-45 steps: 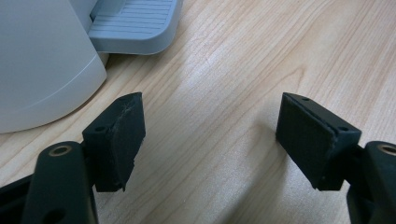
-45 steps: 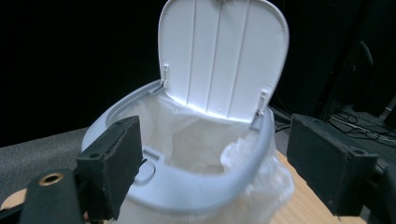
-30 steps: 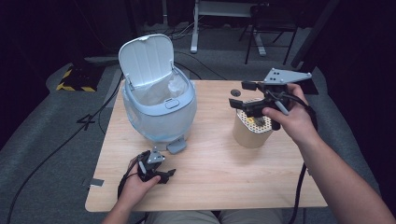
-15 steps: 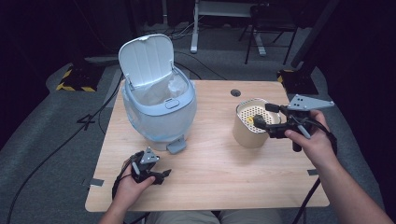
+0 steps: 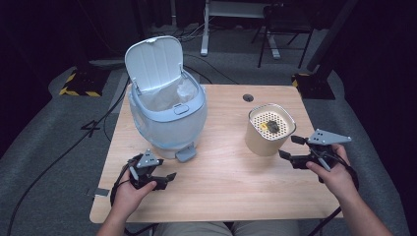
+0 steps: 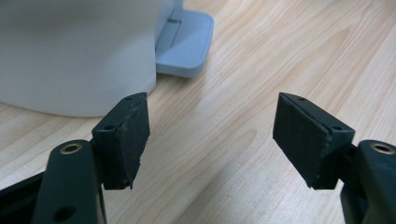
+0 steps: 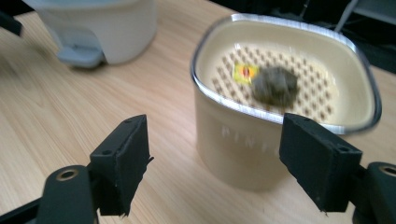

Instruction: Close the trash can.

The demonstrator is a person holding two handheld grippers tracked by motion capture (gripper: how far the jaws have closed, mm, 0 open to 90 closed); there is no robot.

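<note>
A pale blue pedal bin with its lid up and a white liner stands at the table's left. A beige container with a perforated insert holds a dark tea bag with a yellow tag. My right gripper hangs low just right of the container, pointing at its wall. Its jaws have just been closing, they stand apart, and nothing is between them. My left gripper is open near the front left, close to the bin's pedal, with bare wood between its pads.
The wooden table has a cable hole at its back edge. Cables trail from both grippers over the front edge. Desk and chair legs stand on the dark floor behind the table.
My right gripper came down from over the beige container to its right side, close to the table. The tea bag in the container is now uncovered. The left gripper lifted slightly.
</note>
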